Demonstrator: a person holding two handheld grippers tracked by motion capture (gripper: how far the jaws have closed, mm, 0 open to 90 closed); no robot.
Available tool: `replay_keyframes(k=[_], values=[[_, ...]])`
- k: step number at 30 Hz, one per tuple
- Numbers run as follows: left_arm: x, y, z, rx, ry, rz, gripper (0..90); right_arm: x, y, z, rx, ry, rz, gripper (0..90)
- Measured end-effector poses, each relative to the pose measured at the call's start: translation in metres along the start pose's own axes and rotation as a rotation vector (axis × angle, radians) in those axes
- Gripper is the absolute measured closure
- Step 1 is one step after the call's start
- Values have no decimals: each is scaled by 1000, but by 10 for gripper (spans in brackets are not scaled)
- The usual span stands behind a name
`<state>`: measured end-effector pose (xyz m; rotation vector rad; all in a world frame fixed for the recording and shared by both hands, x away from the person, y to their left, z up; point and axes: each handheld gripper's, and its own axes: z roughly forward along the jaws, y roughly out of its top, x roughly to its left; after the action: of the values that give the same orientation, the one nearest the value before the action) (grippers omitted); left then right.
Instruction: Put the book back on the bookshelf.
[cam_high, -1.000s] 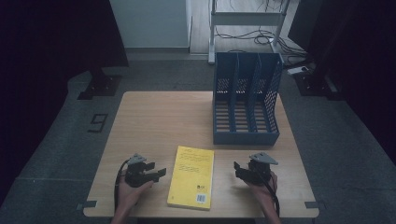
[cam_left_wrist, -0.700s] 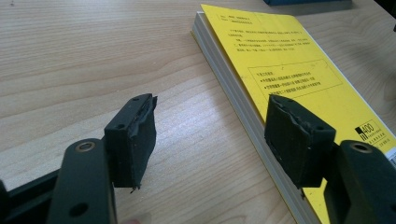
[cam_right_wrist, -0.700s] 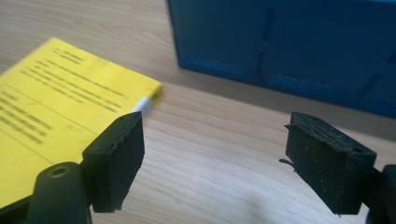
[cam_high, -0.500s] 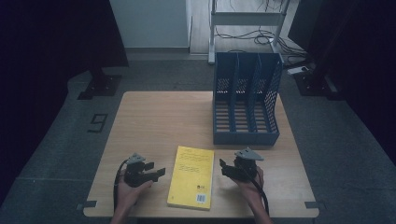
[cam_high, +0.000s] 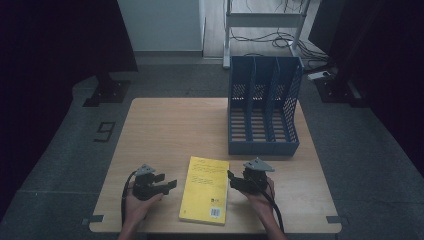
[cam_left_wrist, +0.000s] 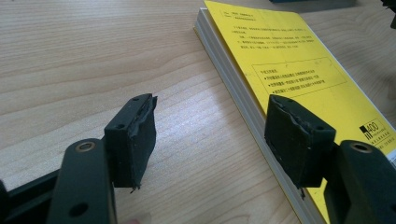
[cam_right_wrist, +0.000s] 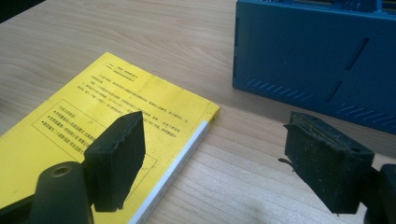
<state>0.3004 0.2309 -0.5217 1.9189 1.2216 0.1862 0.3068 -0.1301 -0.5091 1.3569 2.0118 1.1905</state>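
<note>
A yellow book (cam_high: 205, 189) lies flat on my worktop (cam_high: 170, 130), at about six o'clock from its middle and close to the near edge, its cover up and its printed text running away from me. My left tool (cam_high: 167, 184) sits at the book's nine o'clock, resting low over the wood in my left hand (cam_high: 137, 205), with its tips pointing toward the book's left edge and just short of it. Along that tool's own view its two black pads stand wide apart with only bare wood between them; the right-hand pad hangs in front of the book's page edge, and I cannot tell whether it touches. My right tool (cam_high: 231, 177) is at the book's three o'clock, held in my right hand (cam_high: 260, 200), its tips right at the book's right edge. In its own view the jaws gape wide and grip nothing: the left pad hovers over the yellow cover near the far corner, the right pad over open wood, and the book's white page edge runs up between them. At twelve o'clock from the book, toward the far right of the worktop, stands a blue file rack (cam_high: 264, 107) with three upright slots, well apart from the left tool and near the right one, its solid blue front wall facing me.
</note>
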Motion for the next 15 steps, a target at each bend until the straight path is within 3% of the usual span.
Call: replay_keyframes(k=[15], values=[[-6,0,6,19,-8,21,336,15,-5,8,20,43,-16,199]])
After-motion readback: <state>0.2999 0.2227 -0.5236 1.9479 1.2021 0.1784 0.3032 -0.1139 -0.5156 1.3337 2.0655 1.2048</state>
